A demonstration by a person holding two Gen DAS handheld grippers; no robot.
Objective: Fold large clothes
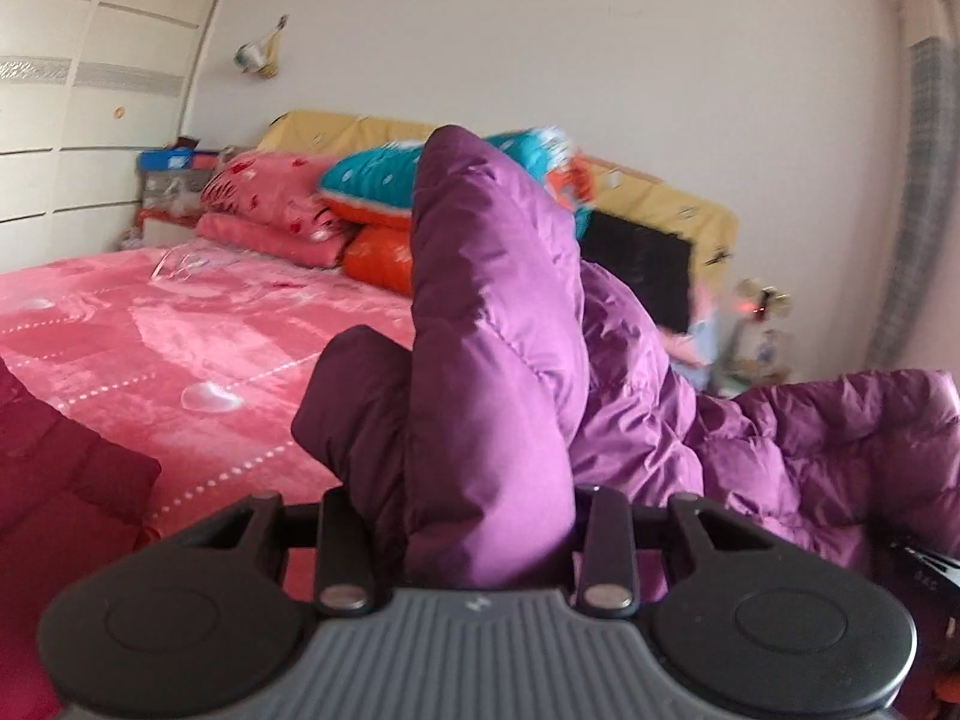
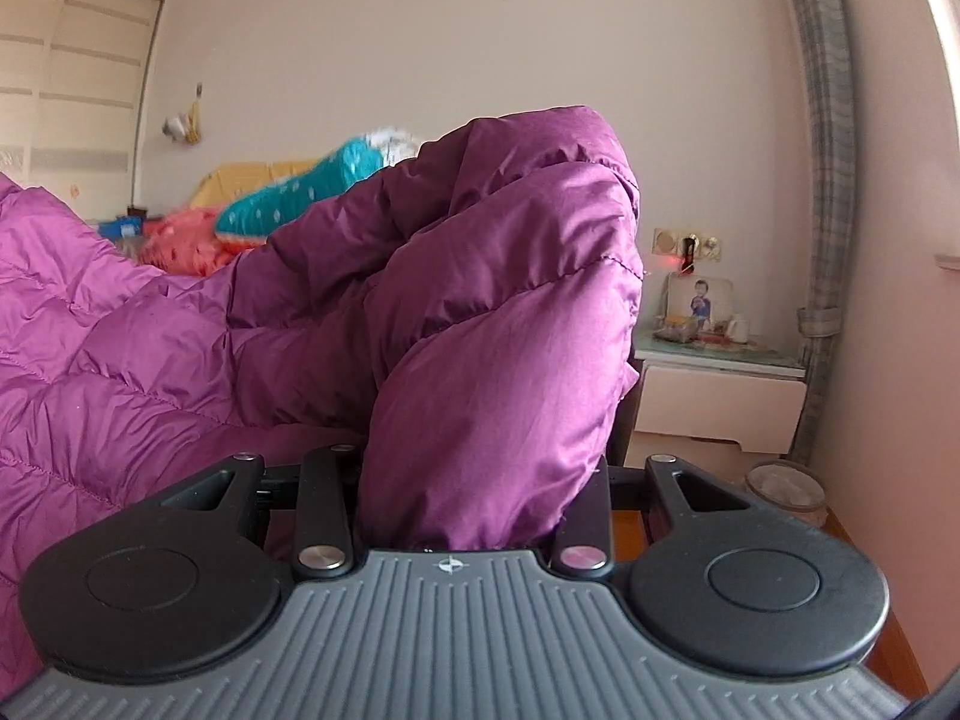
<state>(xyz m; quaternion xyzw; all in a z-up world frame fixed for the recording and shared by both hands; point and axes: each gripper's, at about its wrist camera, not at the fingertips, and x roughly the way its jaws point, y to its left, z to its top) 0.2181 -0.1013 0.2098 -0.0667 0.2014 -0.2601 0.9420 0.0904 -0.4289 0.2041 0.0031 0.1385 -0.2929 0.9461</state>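
A: Left gripper (image 1: 474, 531) is clamped on a thick fold of the purple quilted jacket (image 1: 492, 312). The padding bulges straight up toward twelve o'clock between the two black fingers (image 1: 345, 540).

B: And the right gripper (image 2: 474, 498) has the same garment, the purple quilted jacket (image 2: 498, 324) bunched fat between its arms and pinched tight, the puffy cloth rising to twelve o'clock.

A: From the left view the rest of it trails off toward three o'clock in a crumpled heap, lifted clear of the pink bedspread (image 1: 180, 336).

B: In mine the body of it spreads away toward nine o'clock, quilting lines plain to see.

A: Beyond my fold, at eleven o'clock, a stack of pink bedding (image 1: 270, 204), and a teal pillow (image 1: 372, 174) half hidden behind the jacket. Yellow headboard (image 1: 336, 129) along the wall.

B: I catch that teal pillow (image 2: 288, 198) at eleven too, above the cloth. At three o'clock a bedside cabinet (image 2: 714, 402) with a framed photo (image 2: 702, 297) and a white cup (image 2: 739, 329) on top, checked curtain (image 2: 831, 192) hanging beside it.

A: A dark red cushion (image 1: 54, 468) sits at my eight o'clock on the bed edge. The picture is smeared with blur.
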